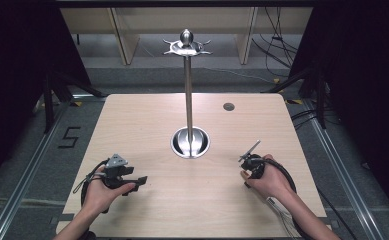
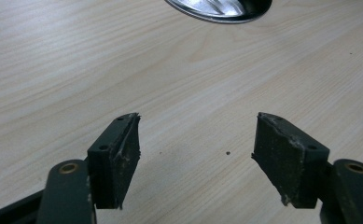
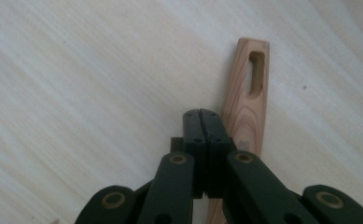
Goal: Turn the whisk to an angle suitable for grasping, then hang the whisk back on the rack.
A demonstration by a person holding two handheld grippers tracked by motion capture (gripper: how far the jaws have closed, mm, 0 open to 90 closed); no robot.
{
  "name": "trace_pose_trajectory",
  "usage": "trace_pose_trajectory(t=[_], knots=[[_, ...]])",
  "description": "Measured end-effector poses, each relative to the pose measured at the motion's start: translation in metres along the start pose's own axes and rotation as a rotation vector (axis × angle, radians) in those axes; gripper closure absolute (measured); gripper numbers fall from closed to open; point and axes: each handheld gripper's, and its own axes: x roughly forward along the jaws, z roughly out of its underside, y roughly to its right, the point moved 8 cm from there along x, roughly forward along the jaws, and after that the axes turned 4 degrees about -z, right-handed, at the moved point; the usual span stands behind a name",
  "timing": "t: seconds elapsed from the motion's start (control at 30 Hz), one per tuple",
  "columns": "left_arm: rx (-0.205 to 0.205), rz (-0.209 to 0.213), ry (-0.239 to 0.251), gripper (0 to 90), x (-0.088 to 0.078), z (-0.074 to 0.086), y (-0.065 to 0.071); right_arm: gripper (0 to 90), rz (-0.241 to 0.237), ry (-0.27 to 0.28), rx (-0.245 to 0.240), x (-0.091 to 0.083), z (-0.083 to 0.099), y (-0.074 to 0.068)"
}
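The left gripper (image 1: 141, 180) is resting low over the near left of the table (image 1: 132, 120), its jaws standing released with nothing but bare wood grain between them, pointing toward the middle. On the near right, the right gripper (image 1: 244, 159) is sitting with its jaws clenched flat together and gripping nothing. A wooden utensil handle (image 3: 247, 107) with a slotted hanging hole is lying just beside them, on their right in the right gripper view, its long axis running along the line of the jaws and its holed end pointing away. The right hand (image 1: 268, 181) is clearly the nearer one to it; the jaws would likely need to open and shift sideways to straddle it. Farther off, at the table's centre, a metal hanging stand (image 1: 188, 100) is rising from its round base (image 2: 221, 8), hooks at the top. A "5" (image 1: 69, 137) is marked on the floor at far left.
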Motion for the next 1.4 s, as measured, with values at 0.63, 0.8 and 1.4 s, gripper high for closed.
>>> trace_pose_trajectory(t=[0.63, 0.8, 1.4], knots=[[-0.011, 0.014, 0.010, 30.5, 0.001, -0.003, 0.002, 89.2, 0.089, 0.092, 0.191, -0.020, 0.005, 0.080], [-0.009, 0.011, 0.024, 30.5, 0.002, -0.007, 0.003, 79.8, 0.092, 0.173, 0.276, -0.037, 0.008, 0.077], [0.000, 0.027, 0.019, 30.4, 0.001, -0.005, 0.009, 54.5, 0.098, 0.147, 0.404, -0.062, 0.066, 0.065]])
